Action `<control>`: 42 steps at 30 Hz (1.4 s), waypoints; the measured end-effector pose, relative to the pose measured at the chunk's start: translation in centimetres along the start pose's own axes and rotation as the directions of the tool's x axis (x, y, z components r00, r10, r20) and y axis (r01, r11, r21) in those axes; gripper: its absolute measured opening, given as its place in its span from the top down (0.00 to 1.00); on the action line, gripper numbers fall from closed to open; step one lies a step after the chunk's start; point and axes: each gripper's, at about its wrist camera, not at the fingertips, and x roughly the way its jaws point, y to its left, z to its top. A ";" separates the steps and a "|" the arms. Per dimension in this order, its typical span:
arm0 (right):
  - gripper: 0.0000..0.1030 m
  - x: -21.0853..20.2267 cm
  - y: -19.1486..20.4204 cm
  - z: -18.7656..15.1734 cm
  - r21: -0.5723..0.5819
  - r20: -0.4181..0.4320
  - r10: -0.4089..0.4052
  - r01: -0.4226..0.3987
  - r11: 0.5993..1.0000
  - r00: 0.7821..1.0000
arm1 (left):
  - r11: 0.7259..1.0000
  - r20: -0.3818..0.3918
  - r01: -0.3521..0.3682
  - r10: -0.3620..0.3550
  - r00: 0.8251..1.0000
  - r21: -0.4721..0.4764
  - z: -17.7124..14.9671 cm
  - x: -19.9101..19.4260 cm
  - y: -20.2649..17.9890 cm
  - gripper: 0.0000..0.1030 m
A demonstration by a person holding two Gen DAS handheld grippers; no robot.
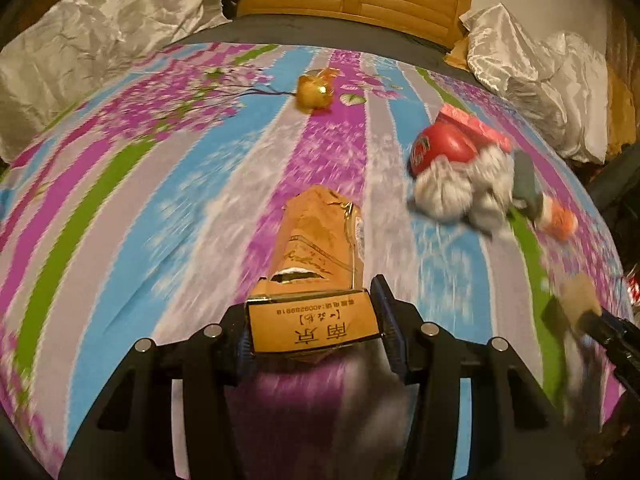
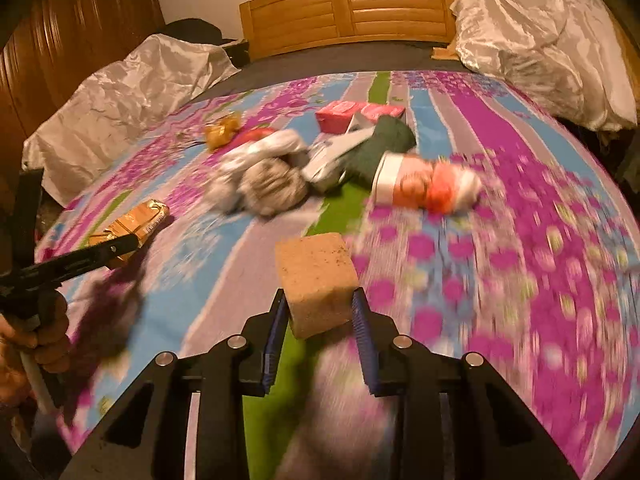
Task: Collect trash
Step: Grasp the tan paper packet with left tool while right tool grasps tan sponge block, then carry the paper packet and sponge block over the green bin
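My left gripper (image 1: 314, 316) is shut on an orange cigarette pack (image 1: 316, 248), which sticks out forward between the blue pads (image 1: 386, 312) above the bed. The same pack (image 2: 136, 224) and left gripper (image 2: 120, 246) appear at the left of the right wrist view, with a hand below them. My right gripper (image 2: 319, 304) is shut on a tan sponge-like cube (image 2: 316, 276). The cube (image 1: 580, 296) shows blurred at the left wrist view's right edge. More trash lies ahead: a gold wrapper (image 1: 314, 92), a red can (image 1: 440, 148), grey crumpled wads (image 2: 272, 184) and an orange-white wrapper (image 2: 436, 186).
All of it lies on a bed with a striped floral sheet (image 2: 520, 240). Red cartons (image 2: 352, 114) and a dark green item (image 2: 390, 140) lie in the pile. A wooden headboard (image 2: 348, 8) stands at the back, with white satin bedding at the left (image 2: 120, 92) and right (image 2: 540, 40).
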 end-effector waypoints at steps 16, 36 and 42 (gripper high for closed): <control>0.67 -12.3 4.7 -11.2 0.086 -0.020 0.049 -0.047 0.995 0.999 | 0.986 0.013 0.036 -0.039 0.999 0.165 -8.6 -10.8 -4.5 0.52; 0.67 -33.3 -2.9 -9.3 0.249 0.313 -0.271 0.196 0.948 0.910 | 0.879 0.203 0.208 -0.318 0.926 0.429 -4.4 -20.2 -20.4 0.52; 0.67 -39.7 -6.4 -10.9 0.330 0.351 -0.409 0.297 0.896 0.842 | 0.812 0.182 0.260 -0.404 0.896 0.522 -5.3 -22.4 -27.4 0.52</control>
